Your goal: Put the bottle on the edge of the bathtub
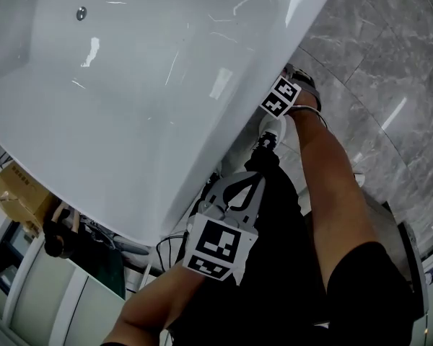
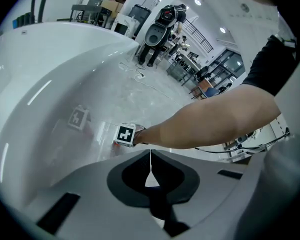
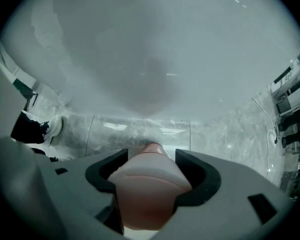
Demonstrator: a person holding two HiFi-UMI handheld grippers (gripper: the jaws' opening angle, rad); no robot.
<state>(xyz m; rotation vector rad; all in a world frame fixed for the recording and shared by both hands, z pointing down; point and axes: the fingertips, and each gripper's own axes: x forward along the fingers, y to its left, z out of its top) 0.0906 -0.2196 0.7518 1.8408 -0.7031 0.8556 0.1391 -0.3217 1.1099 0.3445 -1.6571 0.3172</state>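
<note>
1. Right gripper (image 3: 151, 156): in the right gripper view I read both jaws pressed against a pink bottle (image 3: 147, 194). The bottle fills the gap between them, and its narrower end projects forward past the jaw tips.

2. Bottle position: it is carried in the right gripper, low down beside the outer wall of the white bathtub (image 1: 166, 143). It points toward the grey marble floor (image 3: 140, 126). It is not on the bathtub edge. The curved wall of the tub fills the upper part of the right gripper view. A white shoe (image 3: 55, 126) shows at the left, on the floor.

3. Left gripper (image 2: 150, 156): in the left gripper view I read the jaws pressed together. Only a thin seam and a small triangular opening show between them, and nothing is held there.

4. Relative layout: in the head view the left gripper sits near the person's body, just off the tub's outer edge. The right gripper is extended further forward along the same side of the tub, down toward the floor. From the left gripper view I see the person's right forearm (image 2: 215, 119) reaching across. The right gripper's marker cube (image 2: 125, 134) is at its end, close to the tub wall, and the glossy wall shows a faint reflection of that cube.
</note>
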